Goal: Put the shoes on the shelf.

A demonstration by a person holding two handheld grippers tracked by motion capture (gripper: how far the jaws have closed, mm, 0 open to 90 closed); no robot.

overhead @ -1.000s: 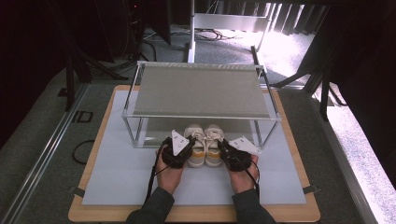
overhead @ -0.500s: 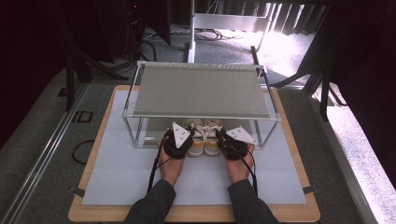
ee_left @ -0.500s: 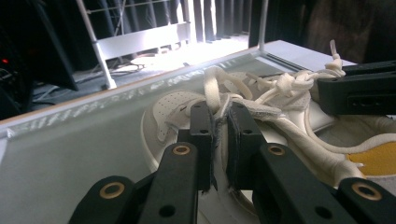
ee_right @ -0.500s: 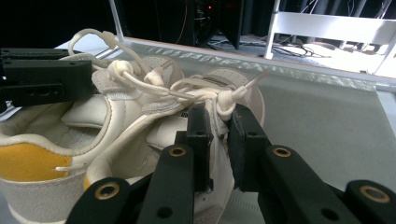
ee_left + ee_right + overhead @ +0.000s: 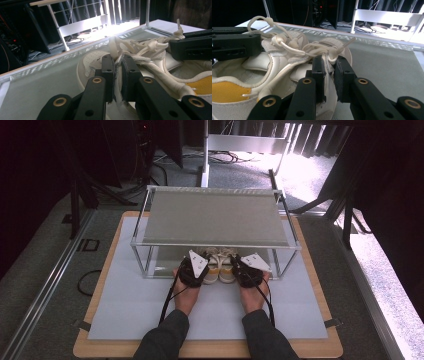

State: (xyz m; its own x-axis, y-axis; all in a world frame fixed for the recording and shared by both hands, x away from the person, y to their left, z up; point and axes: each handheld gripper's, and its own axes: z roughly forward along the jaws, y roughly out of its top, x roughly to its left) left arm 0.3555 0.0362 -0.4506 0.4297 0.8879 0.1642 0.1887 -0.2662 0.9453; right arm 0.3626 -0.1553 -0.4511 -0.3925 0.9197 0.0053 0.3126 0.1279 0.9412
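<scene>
I read the high view from the near edge outward: two dark sleeves (image 5: 170, 340) enter at the bottom, and each hand carries a gripper at the front of the metal shoe rack (image 5: 215, 215). The left gripper (image 5: 194, 268) sits at the outer side of the left sneaker (image 5: 212, 267), and the right gripper (image 5: 250, 269) sits at the outer side of the right sneaker (image 5: 227, 269). In the left gripper view, I see the left gripper (image 5: 117, 67) pinching the frayed collar edge of the left sneaker (image 5: 95, 60), with its two black jaws brought close together on the fabric. In the right gripper view, I see the right gripper (image 5: 329, 68) clamped in the same way on the upper edge of the right sneaker (image 5: 329, 47), just below the knotted white laces (image 5: 292, 47). The pair of white sneakers stands side by side, touching, on the lower shelf (image 5: 165, 257) of the rack, partly under the grey top shelf (image 5: 215, 217) and partly projecting at its front. A yellow insole (image 5: 227, 91) shows inside the left sneaker. The rack stands on a pale mat (image 5: 125, 290) that covers a wooden board (image 5: 85, 347). Beyond the rack I see a grey carpeted floor (image 5: 320, 175), a white stand (image 5: 245, 142) and dark curtains.
</scene>
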